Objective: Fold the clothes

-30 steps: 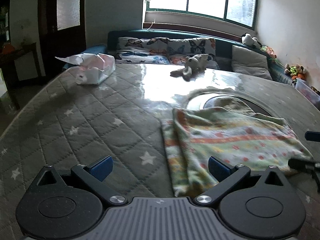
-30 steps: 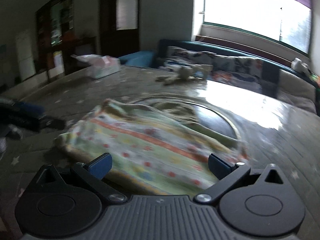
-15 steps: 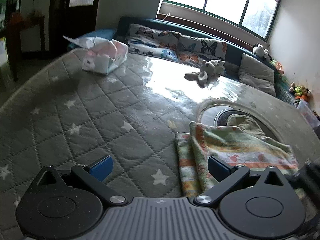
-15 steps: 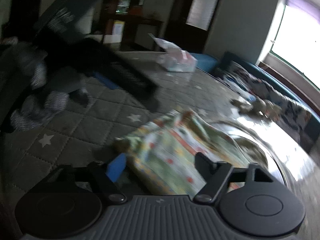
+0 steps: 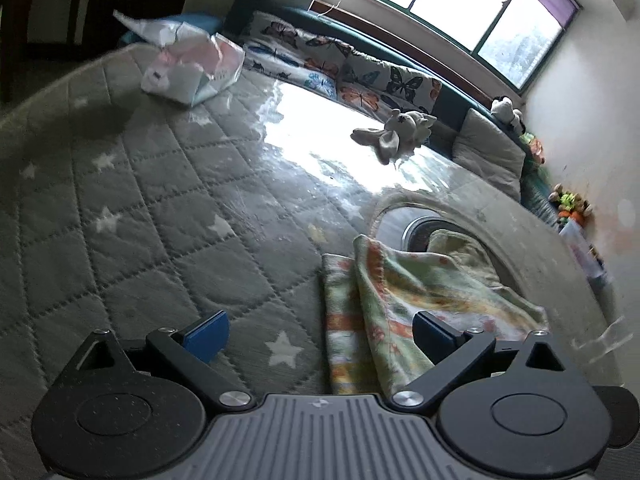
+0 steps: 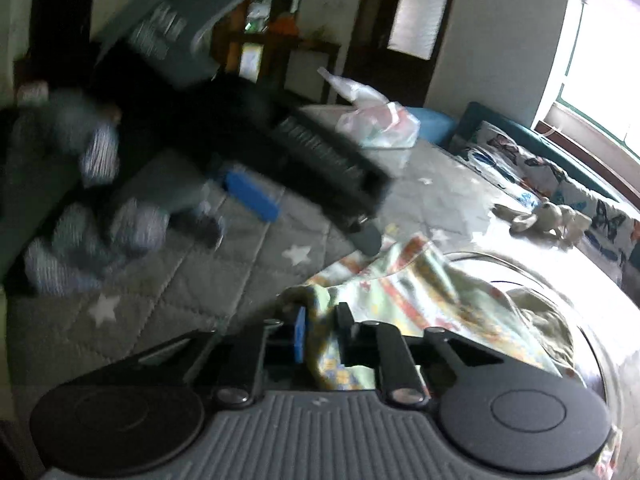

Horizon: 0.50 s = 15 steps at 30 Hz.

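— Where is your cloth [image 5: 420,292]?
— It lies rumpled on the quilted bench [image 5: 168,216], by the round glass inset.
— And your fingers?
— Your right gripper [image 6: 320,330] has them clenched on the cloth's corner; your left gripper [image 5: 320,334] holds them spread wide, grasping nothing

Right wrist view is smeared: the left gripper [image 6: 320,184] crosses it as a dark streak, its outline soft, and the gloved hand [image 6: 100,200] behind it is just striped blur. The near corner of the patterned cloth [image 6: 420,280] vanishes between the right gripper [image 6: 320,320] jaws, so how much is pinched can't be told. From the left wrist, the cloth's lower edge slips behind the housing, and the toys [image 5: 568,204] along the wall are too small to make out.
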Each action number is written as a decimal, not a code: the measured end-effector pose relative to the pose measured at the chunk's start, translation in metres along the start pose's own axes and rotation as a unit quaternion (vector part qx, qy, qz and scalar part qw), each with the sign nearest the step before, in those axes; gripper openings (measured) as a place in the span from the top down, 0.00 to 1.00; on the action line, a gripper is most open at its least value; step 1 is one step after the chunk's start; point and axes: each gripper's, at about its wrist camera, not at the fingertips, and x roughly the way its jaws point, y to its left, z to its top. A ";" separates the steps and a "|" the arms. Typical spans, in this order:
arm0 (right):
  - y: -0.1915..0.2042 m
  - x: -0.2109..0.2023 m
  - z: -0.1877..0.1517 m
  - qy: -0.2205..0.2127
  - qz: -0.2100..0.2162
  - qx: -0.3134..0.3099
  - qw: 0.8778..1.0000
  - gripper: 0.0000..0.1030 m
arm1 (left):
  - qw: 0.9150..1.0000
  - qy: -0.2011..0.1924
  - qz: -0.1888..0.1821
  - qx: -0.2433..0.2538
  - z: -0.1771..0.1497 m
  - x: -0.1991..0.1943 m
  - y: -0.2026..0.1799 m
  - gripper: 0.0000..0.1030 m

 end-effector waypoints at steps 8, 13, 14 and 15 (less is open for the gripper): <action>-0.022 -0.026 0.004 -0.034 0.005 0.045 0.998 0.90 | 0.995 0.035 -0.060 -0.069 0.005 0.013 -0.005 0.03; -0.025 -0.031 0.002 -0.042 0.007 0.049 0.998 0.90 | 0.994 0.048 -0.068 -0.073 0.009 0.020 -0.015 0.09; -0.025 -0.031 0.001 -0.044 0.007 0.050 0.998 0.90 | 0.993 0.054 -0.070 -0.080 0.009 0.022 -0.016 0.11; -0.026 -0.033 0.001 -0.046 0.008 0.052 0.998 0.90 | 0.991 0.060 -0.075 -0.089 0.008 0.024 -0.015 0.15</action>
